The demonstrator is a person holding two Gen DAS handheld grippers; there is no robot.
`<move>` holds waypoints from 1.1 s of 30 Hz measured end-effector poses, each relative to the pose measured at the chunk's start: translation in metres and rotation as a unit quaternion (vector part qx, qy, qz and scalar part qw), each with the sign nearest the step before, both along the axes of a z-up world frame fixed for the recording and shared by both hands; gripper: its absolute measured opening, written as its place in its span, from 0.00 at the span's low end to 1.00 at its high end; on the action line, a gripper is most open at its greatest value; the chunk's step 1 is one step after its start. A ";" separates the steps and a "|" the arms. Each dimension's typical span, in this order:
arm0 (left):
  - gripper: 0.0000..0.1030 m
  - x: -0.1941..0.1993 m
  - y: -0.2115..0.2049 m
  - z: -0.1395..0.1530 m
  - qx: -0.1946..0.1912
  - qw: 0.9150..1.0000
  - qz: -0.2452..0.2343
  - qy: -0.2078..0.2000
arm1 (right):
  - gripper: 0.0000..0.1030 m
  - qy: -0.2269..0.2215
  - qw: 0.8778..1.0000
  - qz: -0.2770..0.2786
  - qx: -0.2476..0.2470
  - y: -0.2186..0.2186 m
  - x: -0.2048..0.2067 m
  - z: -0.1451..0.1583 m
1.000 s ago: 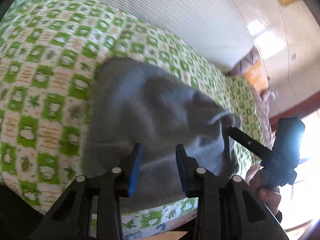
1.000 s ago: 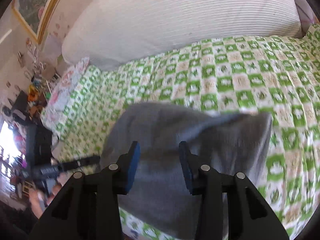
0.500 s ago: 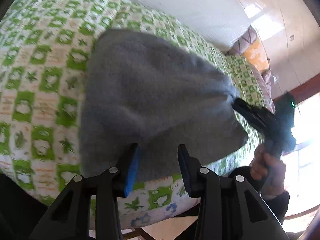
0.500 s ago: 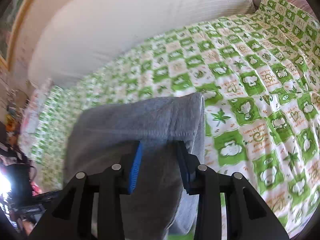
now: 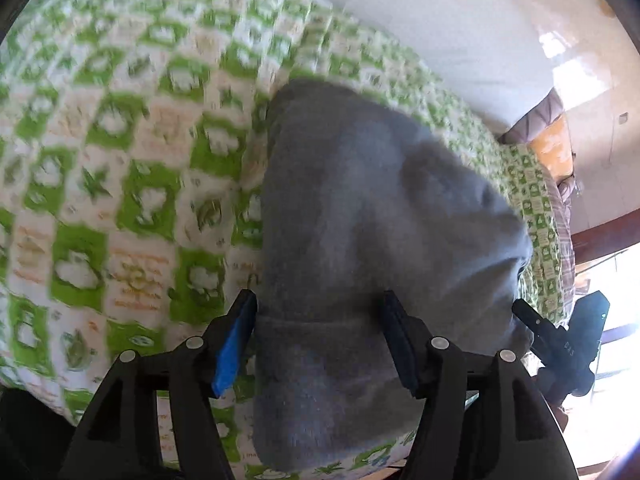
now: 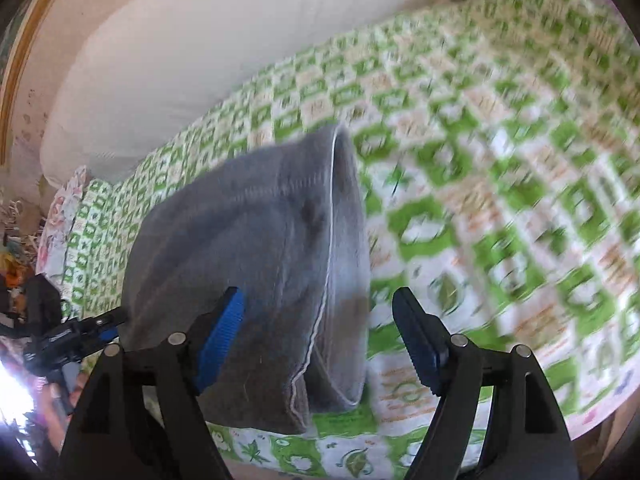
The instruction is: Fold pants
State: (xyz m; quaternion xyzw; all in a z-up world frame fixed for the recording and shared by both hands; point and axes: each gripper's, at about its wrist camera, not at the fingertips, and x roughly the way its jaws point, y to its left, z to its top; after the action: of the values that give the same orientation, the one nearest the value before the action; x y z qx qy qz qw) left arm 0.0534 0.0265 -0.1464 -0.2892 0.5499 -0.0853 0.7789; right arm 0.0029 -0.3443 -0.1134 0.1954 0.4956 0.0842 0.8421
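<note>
Your left wrist camera sits just behind the left gripper [image 5: 318, 344] and looks steeply down along its jaws at the pants [image 5: 372, 240], close above the near edge of the bed [image 5: 120, 160]. Your right wrist camera does the same behind the right gripper [image 6: 320, 340], close over the pants [image 6: 256, 248] from their other end. Both views face across the bed toward the white headboard [image 6: 200, 40] beyond the pants. They share the pants, the bed around them and the headboard [image 5: 420, 20]. Each view also catches the other gripper beside the pants: the right gripper [image 5: 560, 344] at the right edge of the left view, the left gripper [image 6: 72, 336] at the left edge of the right view.
</note>
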 end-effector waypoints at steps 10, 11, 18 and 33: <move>0.69 0.010 -0.008 -0.013 -0.045 0.999 0.003 -0.001 | 0.75 0.022 0.991 0.004 0.135 -0.008 0.014 -0.032; 0.68 0.011 -0.013 -0.010 -0.035 0.999 0.001 -0.005 | 0.70 0.020 0.992 0.008 0.125 -0.005 0.013 -0.030; 0.26 -0.001 -0.007 0.016 -0.016 0.999 -0.002 -0.051 | 0.34 -0.016 0.997 0.037 0.061 0.025 -0.005 -0.005; 0.23 -0.023 0.062 0.078 0.052 0.987 0.060 -0.138 | 0.31 -0.091 0.989 0.110 0.041 0.106 0.023 0.040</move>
State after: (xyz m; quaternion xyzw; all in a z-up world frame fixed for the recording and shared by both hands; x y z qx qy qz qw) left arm 0.0305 0.0889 -0.0680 -0.2663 0.4221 -0.0492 0.8652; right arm 0.0260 -0.2383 -0.0734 0.1652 0.4315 0.2137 0.8607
